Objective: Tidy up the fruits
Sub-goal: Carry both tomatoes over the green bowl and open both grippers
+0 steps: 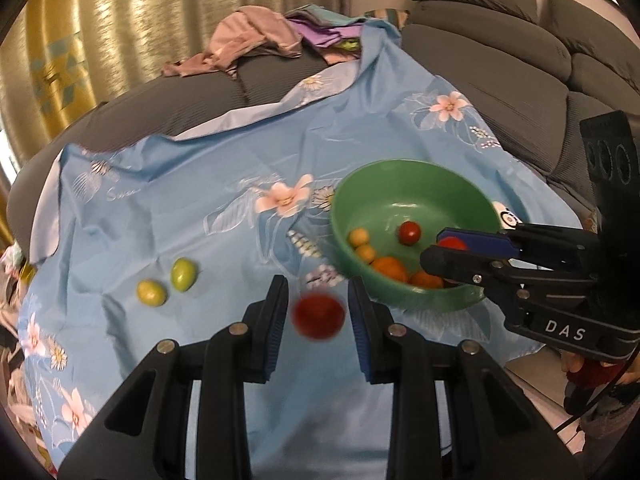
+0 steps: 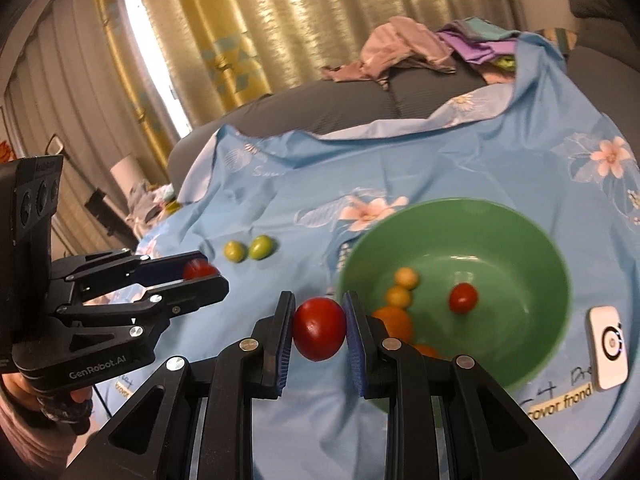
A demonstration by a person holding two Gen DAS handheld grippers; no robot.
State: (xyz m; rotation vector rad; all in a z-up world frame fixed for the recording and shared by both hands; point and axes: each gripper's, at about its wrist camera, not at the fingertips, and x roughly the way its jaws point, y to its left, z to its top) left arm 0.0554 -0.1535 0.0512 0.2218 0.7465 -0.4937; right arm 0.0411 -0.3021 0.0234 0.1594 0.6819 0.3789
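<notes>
A green bowl [image 1: 420, 196] [image 2: 500, 248] stands on a blue flowered cloth [image 1: 200, 208]. It holds a red tomato [image 2: 463, 298], two small yellow fruits [image 2: 402, 286] and some orange ones [image 1: 390, 268]. My left gripper [image 1: 318, 284] [image 2: 212, 270] is shut on a red tomato [image 1: 318, 316], left of the bowl and above the cloth. The right gripper [image 2: 319, 298] [image 1: 434, 246] is shut on another red tomato [image 2: 319, 328], at the bowl's near rim. Two green fruits [image 1: 166, 284] [image 2: 248, 249] lie side by side on the cloth, further left.
A small white device with a ring mark [image 2: 608, 346] lies right beside the bowl. The cloth covers a grey sofa [image 1: 500, 60]. A heap of clothes [image 1: 256, 36] sits at the far end, with curtains behind. A hand [image 2: 24, 396] grips the left tool.
</notes>
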